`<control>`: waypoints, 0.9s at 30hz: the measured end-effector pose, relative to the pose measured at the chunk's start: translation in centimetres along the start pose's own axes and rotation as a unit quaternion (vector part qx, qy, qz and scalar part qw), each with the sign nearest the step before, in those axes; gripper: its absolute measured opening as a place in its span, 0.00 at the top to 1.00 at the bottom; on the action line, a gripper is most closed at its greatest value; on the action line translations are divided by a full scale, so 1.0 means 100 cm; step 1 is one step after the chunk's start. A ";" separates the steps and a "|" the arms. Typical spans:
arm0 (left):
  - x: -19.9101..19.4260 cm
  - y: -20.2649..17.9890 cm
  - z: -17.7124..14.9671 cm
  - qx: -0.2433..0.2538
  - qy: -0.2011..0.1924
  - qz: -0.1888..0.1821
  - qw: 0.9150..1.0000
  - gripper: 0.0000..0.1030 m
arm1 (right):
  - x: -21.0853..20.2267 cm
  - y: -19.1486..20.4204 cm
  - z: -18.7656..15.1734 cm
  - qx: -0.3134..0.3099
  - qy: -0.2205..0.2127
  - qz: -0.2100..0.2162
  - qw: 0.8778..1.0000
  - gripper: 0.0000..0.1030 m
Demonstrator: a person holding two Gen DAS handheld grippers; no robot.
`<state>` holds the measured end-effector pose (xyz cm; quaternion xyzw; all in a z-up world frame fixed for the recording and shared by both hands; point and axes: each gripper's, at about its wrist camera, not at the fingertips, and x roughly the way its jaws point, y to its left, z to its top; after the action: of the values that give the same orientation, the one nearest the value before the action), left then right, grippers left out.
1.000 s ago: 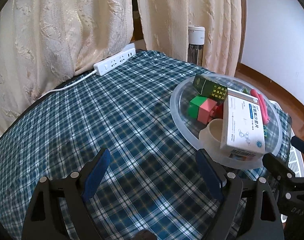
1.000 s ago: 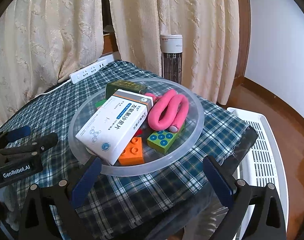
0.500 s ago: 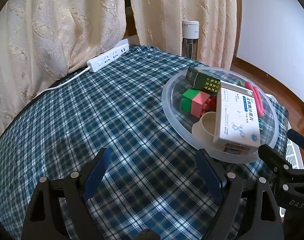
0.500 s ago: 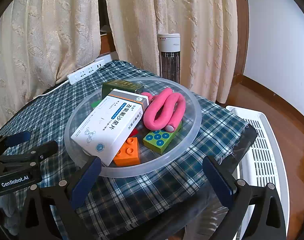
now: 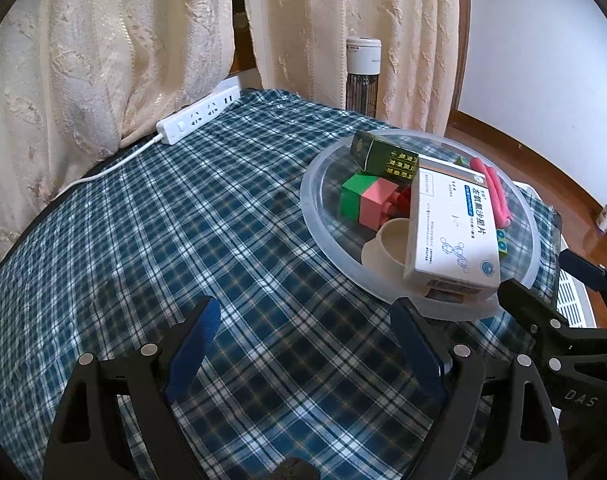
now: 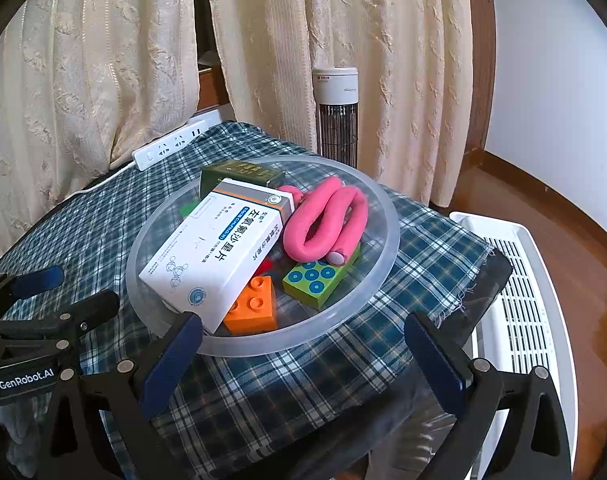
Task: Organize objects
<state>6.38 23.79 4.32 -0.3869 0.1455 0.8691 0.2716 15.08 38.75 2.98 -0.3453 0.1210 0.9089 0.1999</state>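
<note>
Left wrist view: left gripper (image 5: pixel 303 332) wide open at lower centre, nothing between the blue fingers, only plaid tablecloth (image 5: pixel 183 240) below. Clear plastic bowl (image 5: pixel 315 208) at right of frame, piled with white medicine box (image 5: pixel 451 224) lying on top, dark green box (image 5: pixel 385 157) behind it, green and pink blocks (image 5: pixel 367 200) to its left, cream tape roll (image 5: pixel 391 248) half under the white box. Pink foam roller (image 5: pixel 497 192) peeking at the far right of the bowl. Right gripper (image 5: pixel 551 296) entering at right edge, open. White power strip (image 5: pixel 199 114) upper left, by the curtain.

Right wrist view: right gripper (image 6: pixel 301 354) spread wide at bottom, empty, left finger tip just in front of the bowl (image 6: pixel 387 240) rim. Same bowl at centre of frame, near the table's edge. White medicine box (image 6: pixel 219 252) tilted over orange block (image 6: pixel 253 308); pink foam roller (image 6: pixel 327 220) folded at upper right of the bowl, resting on green dotted block (image 6: pixel 319 278). Left gripper (image 6: pixel 43 296) at left edge, jaws apart.

Handling, as a guess: medicine box light, thin card, crushable, best pinched across the long narrow sides. Roller soft, springy, grab mid-loop. Blocks stiff, smooth, take on flat sides. Bowl light, likely to slide when things are pulled out.
</note>
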 end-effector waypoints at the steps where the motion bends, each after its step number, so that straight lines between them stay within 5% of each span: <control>1: 0.000 0.000 0.000 0.000 0.001 -0.001 1.000 0.15 | 0.000 0.000 0.000 0.000 0.000 0.000 1.000 0.00; 27: 0.002 0.001 -0.001 -0.002 0.010 -0.012 1.000 0.15 | 0.001 0.000 0.000 0.000 0.001 0.000 1.000 0.00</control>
<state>6.22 23.73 4.11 -0.3976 0.1418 0.8623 0.2799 15.02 38.81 2.91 -0.3462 0.1217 0.9085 0.1998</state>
